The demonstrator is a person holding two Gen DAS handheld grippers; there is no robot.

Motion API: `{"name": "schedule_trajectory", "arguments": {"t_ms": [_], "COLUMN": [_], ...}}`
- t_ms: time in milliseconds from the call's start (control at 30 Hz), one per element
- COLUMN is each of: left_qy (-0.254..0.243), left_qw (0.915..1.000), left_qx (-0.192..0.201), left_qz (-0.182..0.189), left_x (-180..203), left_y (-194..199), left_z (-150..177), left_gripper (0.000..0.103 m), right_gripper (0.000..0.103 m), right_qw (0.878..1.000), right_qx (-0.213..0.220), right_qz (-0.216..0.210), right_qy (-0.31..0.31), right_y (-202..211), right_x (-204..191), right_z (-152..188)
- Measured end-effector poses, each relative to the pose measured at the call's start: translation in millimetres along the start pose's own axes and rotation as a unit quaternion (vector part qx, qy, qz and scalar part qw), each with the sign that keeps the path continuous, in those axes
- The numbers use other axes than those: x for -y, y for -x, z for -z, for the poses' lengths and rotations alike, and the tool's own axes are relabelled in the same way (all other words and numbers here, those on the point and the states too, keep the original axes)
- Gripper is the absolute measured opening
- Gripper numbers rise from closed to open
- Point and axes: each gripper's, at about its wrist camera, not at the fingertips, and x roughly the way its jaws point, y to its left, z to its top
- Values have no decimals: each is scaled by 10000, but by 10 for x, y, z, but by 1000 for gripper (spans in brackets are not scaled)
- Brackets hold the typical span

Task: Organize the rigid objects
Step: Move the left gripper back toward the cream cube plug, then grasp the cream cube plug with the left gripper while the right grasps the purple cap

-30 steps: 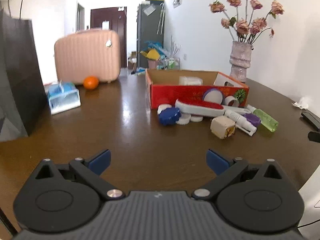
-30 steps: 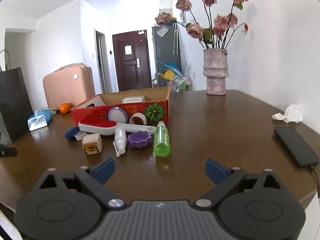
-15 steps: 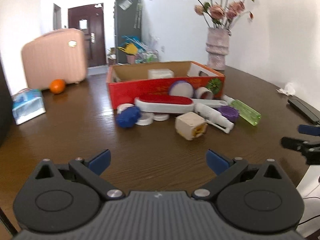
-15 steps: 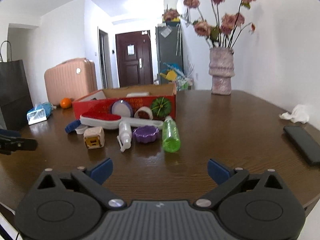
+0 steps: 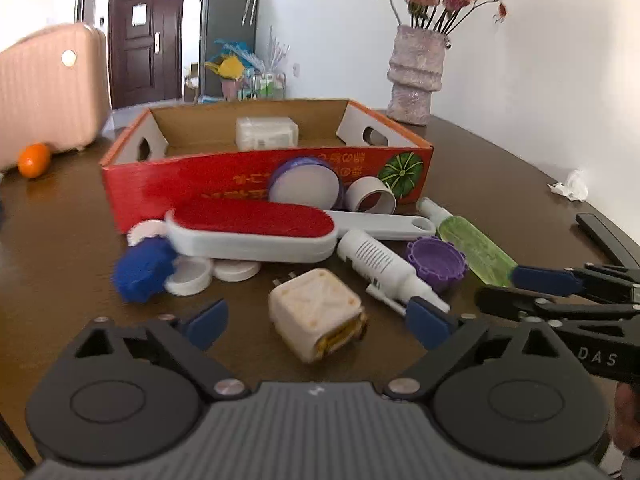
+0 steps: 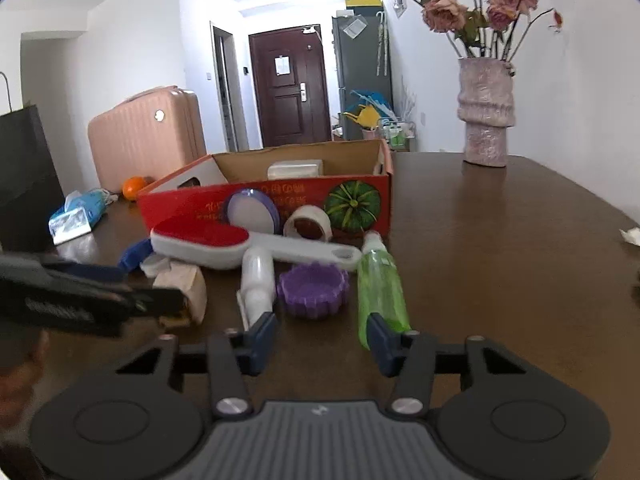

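Left tongs (image 5: 318,318) released, now straddling the cube (image 5: 318,314), up from well back. Right tongs (image 6: 322,338) released, narrowed, purple cap (image 6: 314,289) just ahead, green bottle (image 6: 380,284) at right finger. Both closing in; box (image 5: 224,184) behind clutter.

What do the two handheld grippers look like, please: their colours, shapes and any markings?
Both look alike. The left gripper has a black body with two round discs, a ribbed grey centre, silver screws, black linkage arms and blue fingertips. The right gripper has the same build. Seen in the left wrist view, its side carries white letters, "DAS"; any others are hidden. No cables or sleeves show.
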Motion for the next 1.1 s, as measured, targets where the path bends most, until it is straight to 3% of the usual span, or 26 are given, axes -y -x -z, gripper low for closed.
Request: {"name": "schedule_trajectory", "arguments": {"t_ms": [200, 467, 567, 600, 667, 867, 1100], "left_qy": [172, 366, 320, 293, 222, 35, -31], "left_qw": [9996, 9991, 9994, 9995, 9997, 9998, 9998], "left_qx": [-227, -181, -149, -132, -96, -123, 139], "left_qz": [-42, -93, -31, -1, -49, -127, -119], "left_x": [-49, -178, -135, -117, -88, -9, 55], "left_y": [-204, -170, -179, -169, -119, 206, 782], "left_z": [2, 19, -7, -2, 20, 235, 457], "left_gripper": [68, 65, 49, 42, 40, 39, 39], "right_gripper": [49, 49, 46, 46, 45, 45, 45], "right_qw": [9998, 9990, 9985, 9985, 9983, 9989, 9989], "right_qx": [-131, -426, -503, -509, -506, -399, -372], "right_qz": [-30, 15, 65, 67, 61, 61, 1], "right_qy": [118, 166, 196, 192, 264, 241, 291], "right_y": [-361, -667, -685, -669, -612, -221, 305], "right_x": [-49, -49, -64, -69, -88, -94, -223], "right_z": [-179, -229, -244, -244, -228, -86, 186]}}
